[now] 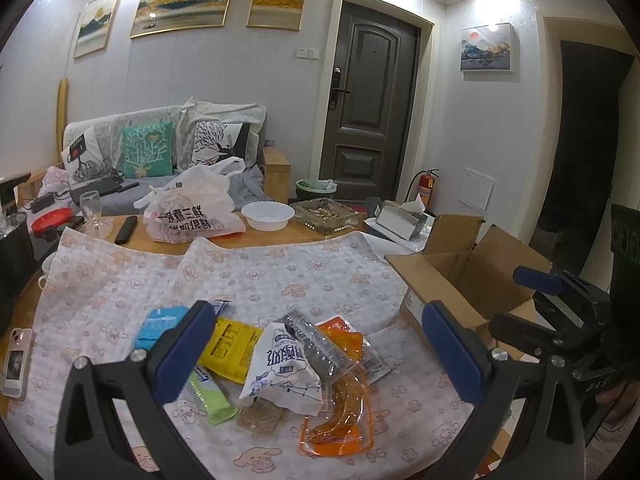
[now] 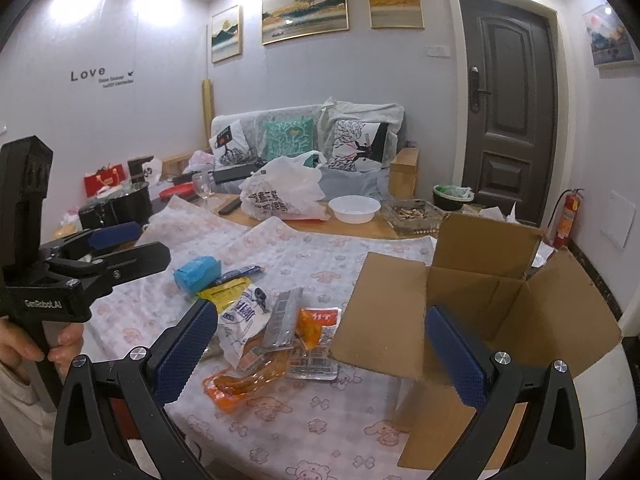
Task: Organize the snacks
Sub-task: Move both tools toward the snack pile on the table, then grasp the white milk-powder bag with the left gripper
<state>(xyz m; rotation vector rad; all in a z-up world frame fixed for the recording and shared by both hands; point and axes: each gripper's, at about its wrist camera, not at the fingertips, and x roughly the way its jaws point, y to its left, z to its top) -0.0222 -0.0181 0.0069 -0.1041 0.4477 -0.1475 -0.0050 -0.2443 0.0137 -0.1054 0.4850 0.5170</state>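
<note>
A pile of snack packets lies on the patterned tablecloth [image 1: 280, 268]: a white packet with blue print [image 1: 280, 368], a yellow packet [image 1: 230, 346], a blue packet [image 1: 160, 326], a green bar [image 1: 210, 398], an orange packet [image 1: 340, 412] and a clear dark packet [image 1: 316, 344]. My left gripper [image 1: 320, 344] is open above the pile and holds nothing. An open cardboard box [image 2: 480, 312] stands to the right. My right gripper [image 2: 320, 344] is open and empty between pile and box. In the right wrist view the white packet [image 2: 244, 324] and orange packet [image 2: 316, 322] show.
A white plastic bag [image 1: 192, 208], white bowl [image 1: 268, 214], glass ashtray [image 1: 324, 214], wine glass [image 1: 94, 212] and remote [image 1: 126, 230] sit at the table's far side. A phone [image 1: 16, 362] lies at the left edge. A sofa with cushions [image 1: 148, 152] stands behind.
</note>
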